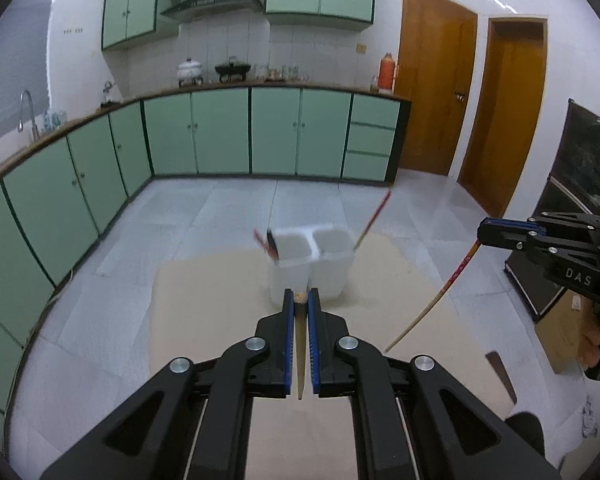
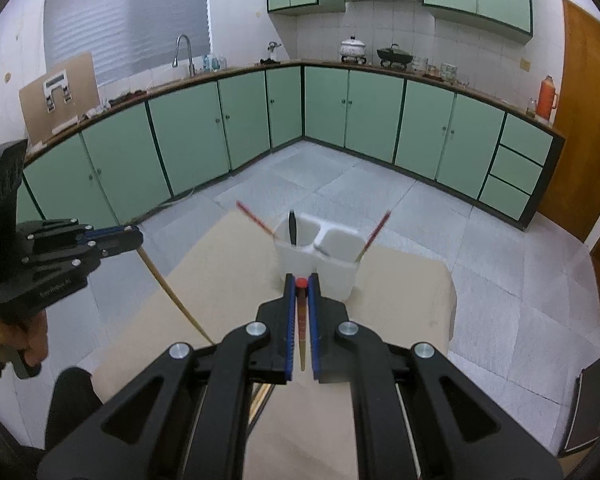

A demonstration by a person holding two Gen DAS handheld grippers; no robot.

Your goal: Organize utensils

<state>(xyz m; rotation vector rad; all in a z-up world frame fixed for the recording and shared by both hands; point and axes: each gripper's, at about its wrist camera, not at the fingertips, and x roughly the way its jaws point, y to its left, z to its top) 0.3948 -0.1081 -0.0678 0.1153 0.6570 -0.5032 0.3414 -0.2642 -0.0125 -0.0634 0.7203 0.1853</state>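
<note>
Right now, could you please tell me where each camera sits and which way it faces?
Left wrist: on the left tongs, shut on a chopstick, facing the white holder; right tongs at the right edge.
Right wrist: on the right tongs, gripping a red-tipped chopstick; left tongs at left.
Shared: holder, beige table, green cabinets.

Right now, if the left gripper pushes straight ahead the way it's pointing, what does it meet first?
Most likely the white two-compartment holder. The left gripper, shut on a chopstick, is aimed at the holder's near wall just beyond its tips. Nothing shows in between, though the gap is hard to judge.
</note>
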